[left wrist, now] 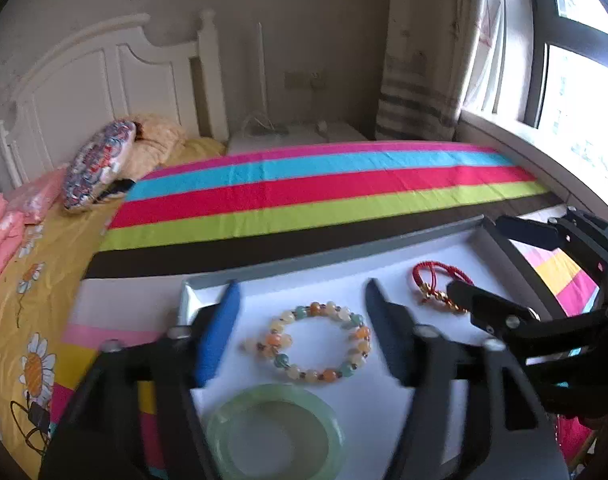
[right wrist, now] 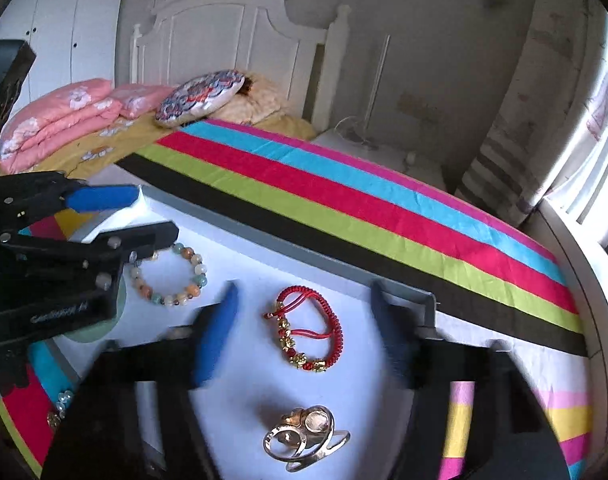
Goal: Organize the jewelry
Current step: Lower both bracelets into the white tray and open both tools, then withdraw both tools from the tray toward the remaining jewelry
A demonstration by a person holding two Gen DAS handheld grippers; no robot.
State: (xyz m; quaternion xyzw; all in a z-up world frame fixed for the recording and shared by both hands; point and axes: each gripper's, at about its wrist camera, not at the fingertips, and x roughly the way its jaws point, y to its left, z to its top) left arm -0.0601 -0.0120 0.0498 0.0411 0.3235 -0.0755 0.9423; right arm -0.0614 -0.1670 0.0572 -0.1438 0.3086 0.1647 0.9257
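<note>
White-lined tray (left wrist: 344, 276) on a striped bedspread (left wrist: 324, 196) — both grippers over it, jaws apart.

Left gripper (left wrist: 299, 332) straddles the beaded bracelet (left wrist: 318, 344) mid-tray, pads not touching it; a green jade bangle (left wrist: 273, 432) lies at the tray's near edge. Right gripper (right wrist: 304, 336) straddles the red cord bracelet (right wrist: 308, 330) by the tray's right rim, also clear of it — a gold ring (right wrist: 304, 438) sits nearer the camera in the tray.

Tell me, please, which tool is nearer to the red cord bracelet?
Right. The right tool stands open with the red cord bracelet between its fingers, untouched. The left tool straddles the beaded bracelet beside it.
</note>
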